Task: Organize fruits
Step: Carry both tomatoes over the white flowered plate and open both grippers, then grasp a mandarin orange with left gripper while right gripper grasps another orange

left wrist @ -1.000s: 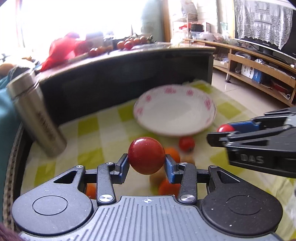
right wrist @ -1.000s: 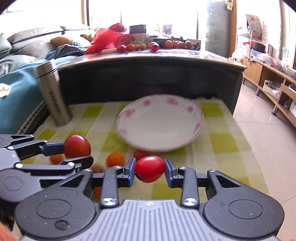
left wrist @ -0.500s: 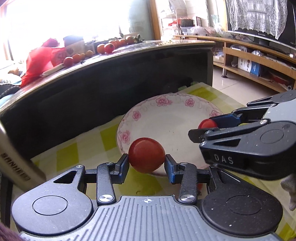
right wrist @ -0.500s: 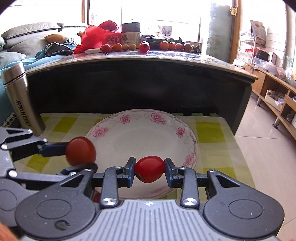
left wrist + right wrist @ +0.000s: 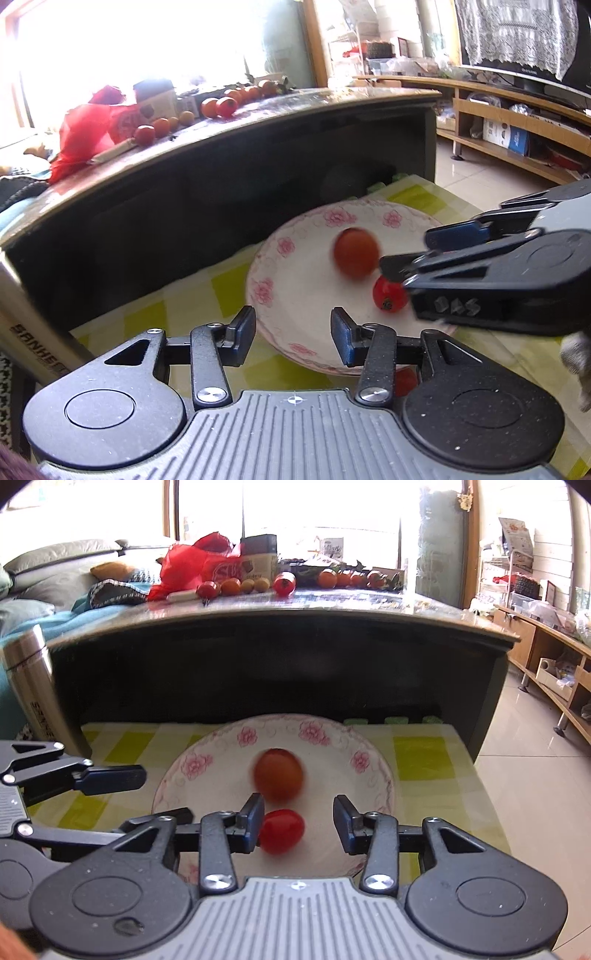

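Both tools stand spread with nothing between their fingers. The left tool hangs over the near left rim of a white plate printed with pink flowers, and the right tool hangs over its near edge. Inside the plate lie two tomatoes: a larger tomato, blurred, near the middle, and a smaller tomato just on its near side, close to the right tool's left finger but not pinched. The plate sits on a worktop covered by a yellow-green checked cloth. A steel flask stands at the far left of the cloth. Behind rises a dark counter carrying a red bag and a row of more tomatoes.
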`<state>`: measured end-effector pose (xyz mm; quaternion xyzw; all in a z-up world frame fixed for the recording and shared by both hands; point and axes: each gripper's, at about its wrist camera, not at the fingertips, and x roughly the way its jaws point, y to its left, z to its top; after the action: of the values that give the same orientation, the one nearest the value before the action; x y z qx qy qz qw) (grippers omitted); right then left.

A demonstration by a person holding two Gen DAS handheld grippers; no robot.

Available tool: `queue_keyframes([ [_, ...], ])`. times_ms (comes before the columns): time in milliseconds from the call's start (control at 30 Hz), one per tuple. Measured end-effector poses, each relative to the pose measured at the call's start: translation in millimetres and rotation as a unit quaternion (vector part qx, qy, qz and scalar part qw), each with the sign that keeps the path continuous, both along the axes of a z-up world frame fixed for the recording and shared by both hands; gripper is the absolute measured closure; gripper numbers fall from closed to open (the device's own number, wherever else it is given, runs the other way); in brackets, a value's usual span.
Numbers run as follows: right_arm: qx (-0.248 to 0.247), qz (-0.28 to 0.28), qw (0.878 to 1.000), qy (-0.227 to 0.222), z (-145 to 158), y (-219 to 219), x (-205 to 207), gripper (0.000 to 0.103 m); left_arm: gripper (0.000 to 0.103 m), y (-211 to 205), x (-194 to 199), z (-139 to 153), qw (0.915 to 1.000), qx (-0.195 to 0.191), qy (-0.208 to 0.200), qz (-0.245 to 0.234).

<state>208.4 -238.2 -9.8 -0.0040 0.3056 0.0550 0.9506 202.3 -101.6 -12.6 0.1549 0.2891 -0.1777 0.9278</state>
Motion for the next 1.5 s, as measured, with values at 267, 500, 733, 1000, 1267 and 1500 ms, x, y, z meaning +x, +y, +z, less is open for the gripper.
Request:
queue_keyframes([
  [267,0.029,-0.035,0.999,-0.024,33,-19,-14,0.054,0.048,24,-15,27,0.9994,-0.023,-0.018,0.016],
  [500,0.028,-0.03,0.999,-0.015,44,-11,-46,0.054,0.046,50,-43,40,0.9991,-0.027,-0.022,0.025],
  [733,0.007,0.034,0.999,0.018,30,31,-92,0.053,0.045,79,-72,37,0.9991,-0.022,0.001,0.038],
  [1000,-0.009,0.077,0.996,0.052,6,65,-121,0.049,0.04,105,-97,25,0.9987,-0.016,0.025,0.041],
  [1267,-0.025,0.104,0.992,0.067,-18,85,-108,0.049,0.038,113,-88,6,0.9985,-0.003,0.036,0.04],
  [1500,-0.021,0.12,0.99,0.065,-27,92,-94,0.049,0.038,116,-72,-15,0.9977,0.001,0.045,0.051],
])
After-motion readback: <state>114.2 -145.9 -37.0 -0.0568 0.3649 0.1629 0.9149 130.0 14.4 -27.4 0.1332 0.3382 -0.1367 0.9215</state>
